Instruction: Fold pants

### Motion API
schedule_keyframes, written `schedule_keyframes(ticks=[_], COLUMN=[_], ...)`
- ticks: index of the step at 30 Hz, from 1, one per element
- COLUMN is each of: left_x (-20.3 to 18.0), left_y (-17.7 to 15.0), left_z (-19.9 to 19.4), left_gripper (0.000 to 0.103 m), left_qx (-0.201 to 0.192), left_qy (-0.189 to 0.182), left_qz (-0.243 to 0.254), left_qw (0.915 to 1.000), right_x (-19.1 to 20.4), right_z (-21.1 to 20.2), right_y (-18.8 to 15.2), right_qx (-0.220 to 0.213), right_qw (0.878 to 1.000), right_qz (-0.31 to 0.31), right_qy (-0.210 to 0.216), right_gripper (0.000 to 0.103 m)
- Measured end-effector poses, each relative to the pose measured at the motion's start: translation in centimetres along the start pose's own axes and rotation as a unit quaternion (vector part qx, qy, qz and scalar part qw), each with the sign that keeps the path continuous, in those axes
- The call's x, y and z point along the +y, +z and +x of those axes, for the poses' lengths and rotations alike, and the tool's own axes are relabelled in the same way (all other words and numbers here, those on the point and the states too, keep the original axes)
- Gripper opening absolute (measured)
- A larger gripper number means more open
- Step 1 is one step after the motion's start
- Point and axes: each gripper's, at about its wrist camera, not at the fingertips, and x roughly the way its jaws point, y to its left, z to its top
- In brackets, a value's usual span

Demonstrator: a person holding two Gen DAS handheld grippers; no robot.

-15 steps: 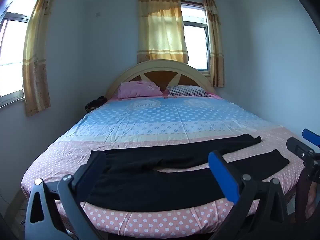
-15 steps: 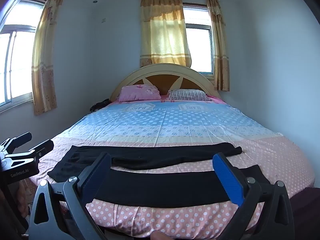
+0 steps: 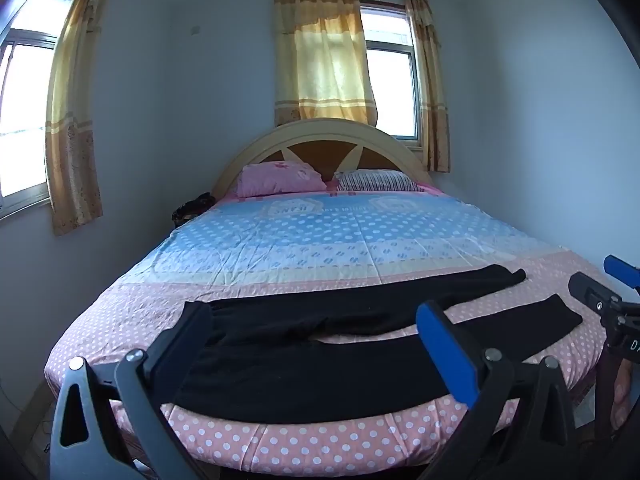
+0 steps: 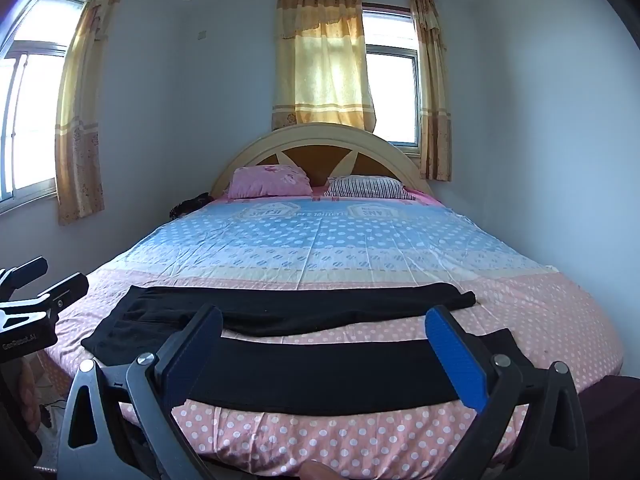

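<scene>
Pants: a pair of black fabric pants (image 3: 340,356) lay flat across the foot of the bed, on the pink dotted part of the sheet.
Long axis: it ran side to side across the bed, roughly parallel to the foot edge.
Direction: the waist lay toward the left side, and the two legs stretched to the right.
Legs: they lay spread slightly apart; the far leg (image 4: 320,308) ended short of the right edge, and the near leg (image 4: 320,372) lay close to the foot edge, with a strip of sheet showing between them.
Bed: a wide bed with a pink and blue polka-dot sheet (image 3: 360,240) carried only the pants and, at the head, a pink pillow (image 3: 280,178) beside a striped pillow (image 3: 376,181).
Headboard: an arched cream and brown wooden headboard (image 3: 320,140) stood against the wall under yellow curtains (image 3: 324,52).
Left gripper: the left gripper (image 3: 316,340) hung above the waist end, jaws spread wide, holding nothing.
Right gripper: the right gripper (image 4: 324,344) hung above the near leg, jaws equally wide, holding nothing.
</scene>
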Motion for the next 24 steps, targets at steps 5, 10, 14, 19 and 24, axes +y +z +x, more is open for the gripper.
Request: schedule_keyframes(ticks=[5,10,14,19,24], left_x=[-0.04,0.18,-0.03,-0.15,-0.31], left_y=[-0.11,-0.22,-0.25,-0.26,-0.31], left_z=[0.05,0.17,0.20,0.22,0.26], left_gripper=[0.103,0.103,0.103,0.103,0.103], left_qx=[0.000,0.004,0.004,0.006,0.007], left_qy=[-0.001,-0.001,0.000,0.001,0.000], left_qz=[0.001,0.002,0.003,0.002,0.001], left_qw=[1.0000,1.0000,1.0000,1.0000,1.0000], right_x=[0.01,0.06,-0.04,-0.08,-0.11], right_z=[0.19,0.23,0.30,0.35,0.57], right_y=[-0.14,-0.20,-0.16,-0.13,-0.22], right_qx=[0.004,0.004,0.006,0.007,0.008], right_qw=[1.000,1.000,1.000,1.000,1.000], right_qz=[0.001,0.000,0.001,0.001,0.001], right_qy=[-0.001,-0.001,-0.001,-0.003,-0.005], right_gripper=[0.102,0.102,0.102,0.102,0.102])
